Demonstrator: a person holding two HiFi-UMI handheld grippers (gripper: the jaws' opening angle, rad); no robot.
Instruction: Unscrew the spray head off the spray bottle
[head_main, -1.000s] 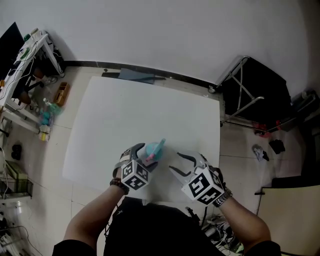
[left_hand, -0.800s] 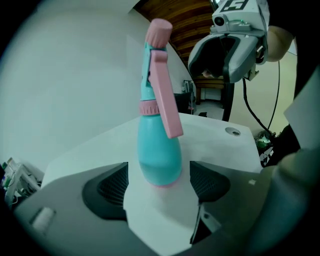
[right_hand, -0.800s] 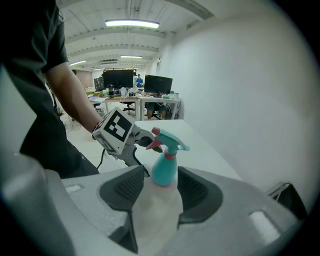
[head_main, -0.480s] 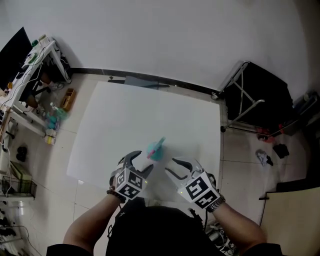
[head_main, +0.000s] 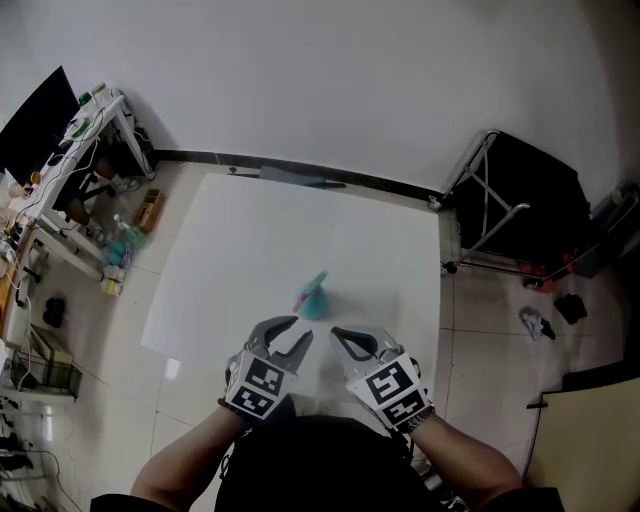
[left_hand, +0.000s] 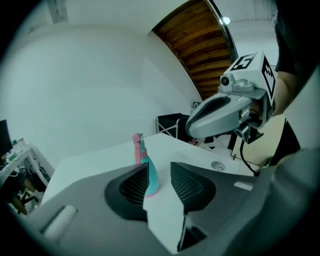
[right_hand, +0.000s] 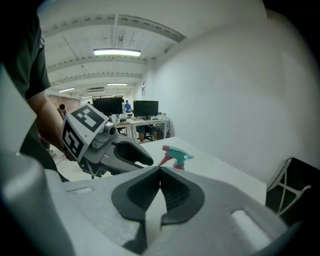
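the bottle stands upright on the white table with its spray head on, just beyond both grippers and touched by neither. the left gripper has just been closing; its jaws stand a narrow gap apart with nothing between them, and the bottle shows through the gap farther off. the right gripper has just been closing too, and its jaws meet at the tips, empty.
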